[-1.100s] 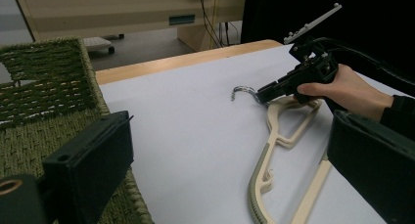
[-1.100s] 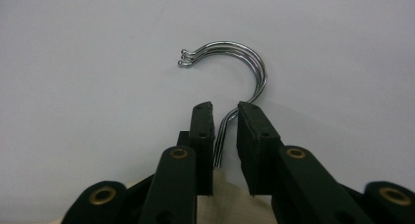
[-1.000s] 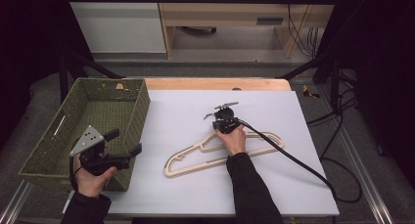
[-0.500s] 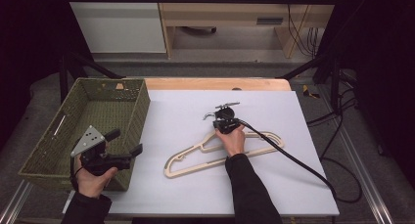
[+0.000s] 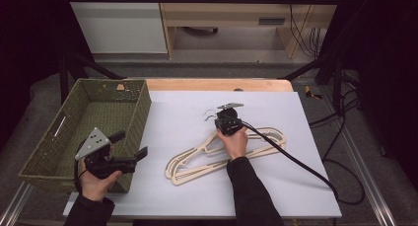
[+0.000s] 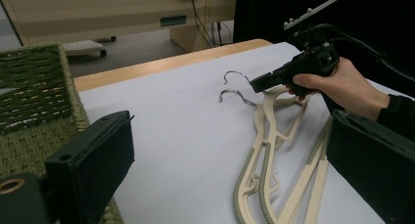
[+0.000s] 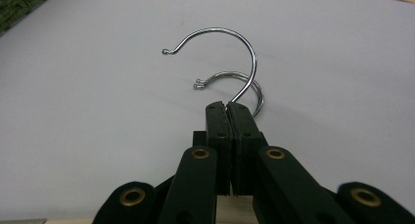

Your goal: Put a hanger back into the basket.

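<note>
A small stack of cream hangers [image 5: 197,162] with metal hooks lies flat on the white table top [image 5: 305,186]. My right gripper [image 5: 218,115] sits at the hook end of the stack, held by a hand over the hangers' necks. In the right gripper view its jaws [image 7: 227,106] are shut on the stem of the top hook [image 7: 244,43], which stands raised above the other hooks [image 7: 230,75] lying on the table. My left gripper [image 5: 133,144] hovers open at the basket's near right corner, nothing between its jaws [image 6: 230,131]. It looks across at the hangers [image 6: 264,150] and the right gripper [image 6: 257,82].
A green woven basket [image 5: 140,105] stands at the table's left side, close beside the left gripper. The right gripper's black cable [image 5: 296,159] trails across the hangers to the right front. A wooden strip [image 5: 217,84] runs along the far edge.
</note>
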A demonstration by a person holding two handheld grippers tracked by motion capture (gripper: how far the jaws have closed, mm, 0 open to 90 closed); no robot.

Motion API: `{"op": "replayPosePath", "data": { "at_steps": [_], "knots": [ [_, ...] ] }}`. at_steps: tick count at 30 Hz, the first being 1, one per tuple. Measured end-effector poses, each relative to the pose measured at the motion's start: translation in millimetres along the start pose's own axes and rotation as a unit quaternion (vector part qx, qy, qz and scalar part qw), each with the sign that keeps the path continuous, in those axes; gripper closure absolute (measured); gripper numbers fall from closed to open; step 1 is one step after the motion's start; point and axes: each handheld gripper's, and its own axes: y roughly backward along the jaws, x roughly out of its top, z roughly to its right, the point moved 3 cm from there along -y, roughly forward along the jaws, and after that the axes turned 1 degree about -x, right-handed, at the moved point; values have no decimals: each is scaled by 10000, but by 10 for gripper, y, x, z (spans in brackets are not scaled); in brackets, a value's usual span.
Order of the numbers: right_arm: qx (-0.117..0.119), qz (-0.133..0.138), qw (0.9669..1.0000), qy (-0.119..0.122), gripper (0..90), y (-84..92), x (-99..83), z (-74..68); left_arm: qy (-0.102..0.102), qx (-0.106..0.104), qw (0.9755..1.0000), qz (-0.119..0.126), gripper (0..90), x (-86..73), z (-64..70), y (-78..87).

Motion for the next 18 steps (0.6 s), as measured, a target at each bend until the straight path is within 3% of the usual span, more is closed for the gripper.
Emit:
{"op": "replayPosePath", "data": {
  "at_steps": [8,15,18],
  "knots": [
    [61,258,9993,250,894,188,-2,-56,-195,-330,9991,-200,47,33,291,-210],
    [232,459,9984,237,894,293,-46,-36,-492,-588,9950,-637,49,32,544,-595],
    [294,504,9981,213,894,333,-67,-23,-470,-698,9934,-778,50,23,620,-788]
  ]
}}
